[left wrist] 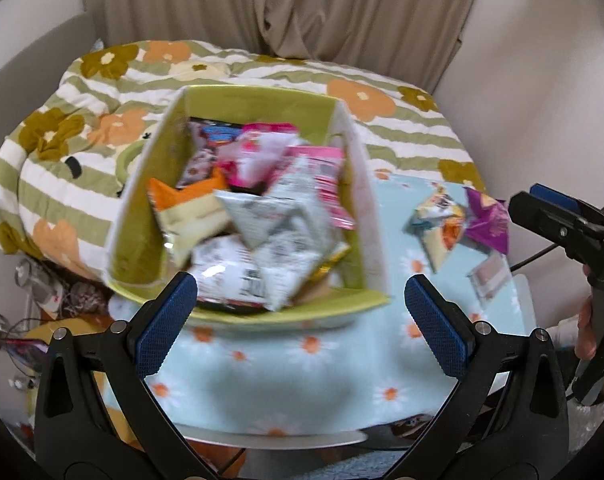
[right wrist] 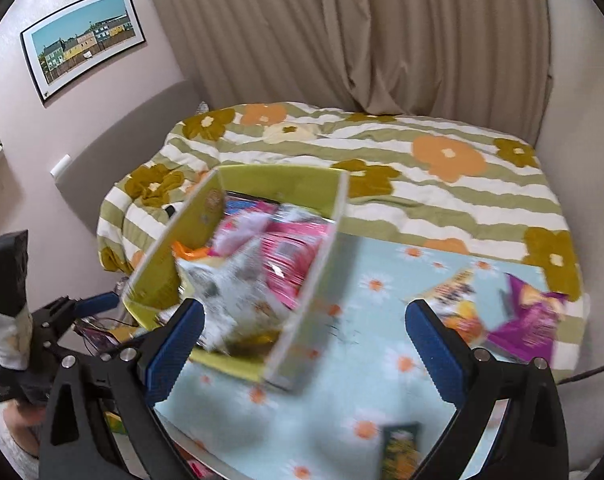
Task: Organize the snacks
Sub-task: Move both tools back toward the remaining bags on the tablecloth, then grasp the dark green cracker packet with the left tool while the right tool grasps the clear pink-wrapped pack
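A: Box [left wrist: 246, 312] mid-frame in both views, on the daisy cloth [left wrist: 302, 380], crammed with snack packs [left wrist: 270, 216].
B: Loose ones?
A: Purple pack [right wrist: 526, 320] and a yellow pack [right wrist: 454, 292] right of the box (blurry), plus a dark pack [right wrist: 402, 448] at bottom.
B: Grippers?
A: Left gripper [left wrist: 302, 320] jaws wide apart, nothing between. Right gripper [right wrist: 304, 344] likewise, empty.

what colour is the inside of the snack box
Yellow-green inside the snack box, clearest in the left wrist view.

left gripper [left wrist: 300, 312], right gripper [right wrist: 304, 338]: jaws wide, empty.
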A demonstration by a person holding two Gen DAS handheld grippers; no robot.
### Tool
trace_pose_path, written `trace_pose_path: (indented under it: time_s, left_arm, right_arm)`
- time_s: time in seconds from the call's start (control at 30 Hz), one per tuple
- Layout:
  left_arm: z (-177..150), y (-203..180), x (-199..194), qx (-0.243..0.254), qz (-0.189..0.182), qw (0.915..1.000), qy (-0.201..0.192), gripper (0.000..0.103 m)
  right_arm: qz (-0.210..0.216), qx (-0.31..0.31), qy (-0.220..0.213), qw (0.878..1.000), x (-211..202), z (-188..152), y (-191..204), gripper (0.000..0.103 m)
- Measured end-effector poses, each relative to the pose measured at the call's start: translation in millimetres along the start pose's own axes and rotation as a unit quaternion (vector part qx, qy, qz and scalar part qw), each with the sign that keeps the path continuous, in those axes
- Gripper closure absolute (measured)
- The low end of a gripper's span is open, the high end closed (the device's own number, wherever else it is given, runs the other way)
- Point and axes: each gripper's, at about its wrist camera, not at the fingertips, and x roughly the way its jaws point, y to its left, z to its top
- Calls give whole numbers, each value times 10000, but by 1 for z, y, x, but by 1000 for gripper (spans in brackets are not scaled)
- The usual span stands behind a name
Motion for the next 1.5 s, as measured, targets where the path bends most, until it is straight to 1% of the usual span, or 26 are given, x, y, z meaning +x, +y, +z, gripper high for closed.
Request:
trace_pose_path:
  time_s: [0.2, 0.43, 0.63, 0.73, 0.8, 0.97, 1.03, 1.1, 1.17, 1.2, 1.23, 1.27, 1.33, 1.43, 1.5]
  left_arm:
    - [-22, -63, 3, -13, -110, 9999, 82, 0]
    - [-57, -136, 25, -160, -38, 9995, 255, 0]
    - [-85, -179, 58, -348, -35, 9981, 508, 0]
    - [-98, -193, 79, -396, -56, 9970, 657, 0]
    - [-108, -201, 98, -453, -78, 9954, 837, 0]
    - [-129, -214, 139, -487, 52, 9928, 1092, 1]
    - [-135, -217, 151, -449, 96, 9918, 1192, 3]
    - [-139, -219, 164, -407, 194, 9901, 1331, 11]
    - [-144, -221, 175, -404, 246, 9884, 1443, 16]
    - [-146, -221, 178, -413, 263, 9877, 1486, 17]
    - [-146, -223, 177, -339, 318, 9890, 1401, 17]
    - [-147, -226, 178, -255, 329, 9896, 1377, 20]
    - [-148, -233, 180, -35, 494, 9889, 1399, 23]
    - [-150, -239, 182, 220, 696, 9873, 1414, 31]
    - [-148, -238, 181, 233, 715, 9877, 1374, 43]
  right_arm:
    - [-326, -69, 10, 9994, -38, -28, -58, 3]
    - [-445, -20, 137, 9989, -54, -61, -124, 3]
    - [-614, -149, 385, 9973, -46, -92, -169, 3]
    - [-651, -210, 516, 9963, -35, -106, -186, 3]
    - [-666, -217, 603, 9957, -27, -113, -195, 3]
    - [-648, -182, 830, 9943, -3, -127, -212, 3]
    - [-648, -210, 932, 9933, 8, -131, -215, 3]
    - [-654, -253, 1042, 9921, 21, -135, -218, 3]
    - [-655, -298, 1148, 9908, 34, -138, -220, 3]
    - [-648, -319, 1190, 9903, 39, -139, -221, 3]
    - [-643, -340, 1235, 9897, 44, -141, -222, 3]
    - [-639, -352, 1267, 9893, 49, -142, -224, 3]
    - [-620, -374, 1332, 9884, 56, -144, -227, 3]
    - [-635, -394, 1425, 9870, 64, -145, -232, 3]
    - [-632, -383, 1482, 9862, 69, -146, -236, 3]
